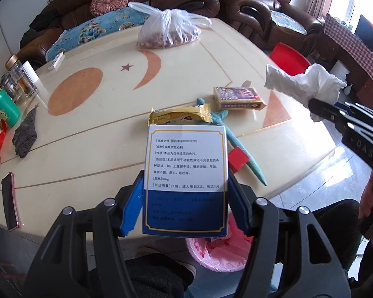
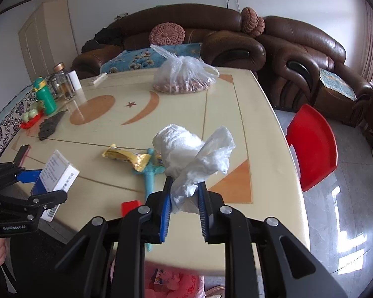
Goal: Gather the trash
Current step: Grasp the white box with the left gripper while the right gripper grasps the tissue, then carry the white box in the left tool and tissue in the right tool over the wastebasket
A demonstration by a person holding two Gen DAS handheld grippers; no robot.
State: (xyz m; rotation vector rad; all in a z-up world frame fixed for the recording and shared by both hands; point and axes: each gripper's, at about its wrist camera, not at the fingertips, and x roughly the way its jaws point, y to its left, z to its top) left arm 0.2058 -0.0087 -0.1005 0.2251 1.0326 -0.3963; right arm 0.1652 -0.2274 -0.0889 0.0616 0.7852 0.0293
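Near the table (image 1: pixel 92 149) edge, above the pink-lined bin (image 1: pixel 218 253), a medicine box (image 1: pixel 186 173) is clamped by the left gripper (image 1: pixel 185 198) and crumpled tissue (image 2: pixel 196 159) is pinched by the right gripper (image 2: pixel 184 211).

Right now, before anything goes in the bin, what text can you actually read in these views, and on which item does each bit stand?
"50mg", among Chinese dosage print: white-and-blue cardboard medicine box held in the left hand-held gripper.
"DAS": black arm of the right hand-held gripper, which holds the crumpled white tissue.
"GenRobot.AI", roughly: left hand-held gripper body, seen from the right wrist.
Too blurred: gold foil wrapper, purple card box, the box's barcode.
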